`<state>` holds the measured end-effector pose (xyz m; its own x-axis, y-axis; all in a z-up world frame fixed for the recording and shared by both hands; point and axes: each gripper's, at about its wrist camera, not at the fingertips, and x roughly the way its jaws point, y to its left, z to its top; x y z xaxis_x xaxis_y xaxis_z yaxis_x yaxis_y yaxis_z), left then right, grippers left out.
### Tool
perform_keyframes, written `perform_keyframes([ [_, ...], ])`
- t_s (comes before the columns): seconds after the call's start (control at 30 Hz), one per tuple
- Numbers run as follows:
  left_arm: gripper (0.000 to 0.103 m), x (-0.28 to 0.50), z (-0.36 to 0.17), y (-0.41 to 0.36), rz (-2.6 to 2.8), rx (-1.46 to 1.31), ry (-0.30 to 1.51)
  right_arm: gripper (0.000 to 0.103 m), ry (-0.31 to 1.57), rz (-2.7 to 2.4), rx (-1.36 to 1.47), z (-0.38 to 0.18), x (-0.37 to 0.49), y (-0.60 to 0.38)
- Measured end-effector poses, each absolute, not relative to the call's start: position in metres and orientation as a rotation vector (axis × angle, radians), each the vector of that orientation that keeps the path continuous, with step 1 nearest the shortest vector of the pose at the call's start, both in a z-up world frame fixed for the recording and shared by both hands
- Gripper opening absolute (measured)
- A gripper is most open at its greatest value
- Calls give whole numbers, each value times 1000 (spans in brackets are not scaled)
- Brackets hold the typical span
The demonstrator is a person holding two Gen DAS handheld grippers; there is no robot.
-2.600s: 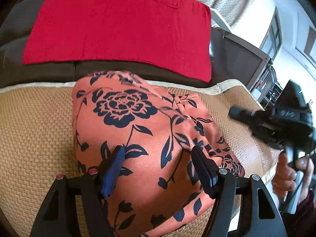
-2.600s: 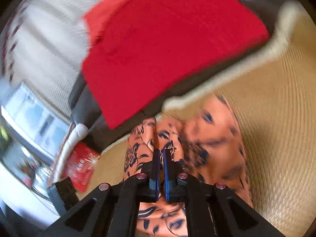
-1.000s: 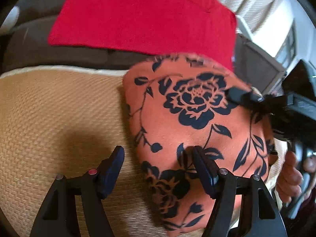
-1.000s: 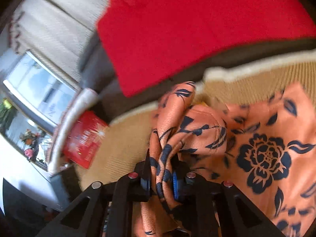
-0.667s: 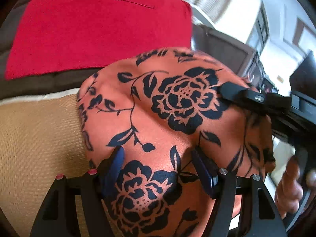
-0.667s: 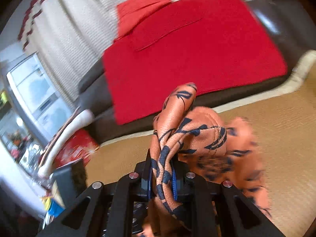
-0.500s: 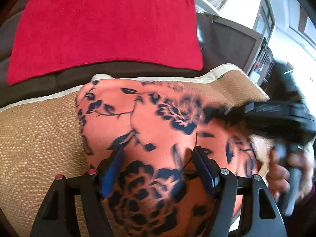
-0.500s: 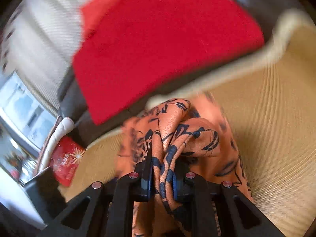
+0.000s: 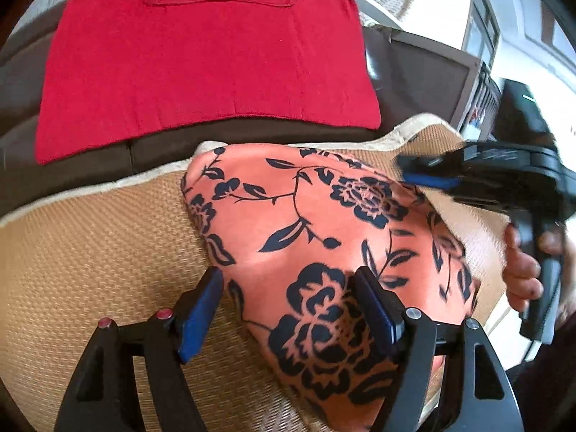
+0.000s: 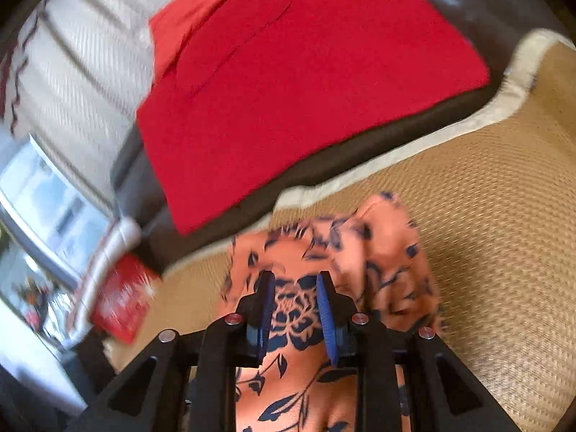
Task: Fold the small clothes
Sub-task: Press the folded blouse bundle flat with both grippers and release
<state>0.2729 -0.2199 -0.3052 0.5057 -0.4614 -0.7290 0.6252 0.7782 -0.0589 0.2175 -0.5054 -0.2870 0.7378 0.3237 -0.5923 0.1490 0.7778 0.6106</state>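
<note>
You are working over the floral garment (image 9: 316,244), which is lying on the woven mat (image 9: 90,252) with its far edge just short of the mat's pale border, toward twelve o'clock in the left wrist view. Your left gripper (image 9: 288,309) is spreading wider, and the cloth is passing under its right pad without being pinched. Your right gripper (image 10: 295,315) is opening too; the fabric is showing between its blue pads, but they are no longer pressing on it.

The risk is sitting at that right gripper. Bunched cloth is heaping at about one o'clock from its tips in the right wrist view, so the fold you are laying is probably going to spring open or settle crooked as you let go. If you are pulling away while a pad is snagging the fabric, you are likely dragging the whole garment toward the mat's edge at three o'clock in the left wrist view, near your right hand (image 9: 522,270). The red cloth (image 9: 201,54) beyond is lying well apart, so it is not threatening anything.
</note>
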Motion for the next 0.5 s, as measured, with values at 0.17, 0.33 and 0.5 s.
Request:
perform_keyframes([
  [0.17,76,274,-323,-225,-655,280,864,26,965,49,724,-334,249,-497],
  [0.33,78,277,-318,-222,-680,273,859,27,859,77,701,-295,252,-509],
  [0.5,79,279,-324,-225,-684,282,864,27,940,141,661,-297,301,-497],
])
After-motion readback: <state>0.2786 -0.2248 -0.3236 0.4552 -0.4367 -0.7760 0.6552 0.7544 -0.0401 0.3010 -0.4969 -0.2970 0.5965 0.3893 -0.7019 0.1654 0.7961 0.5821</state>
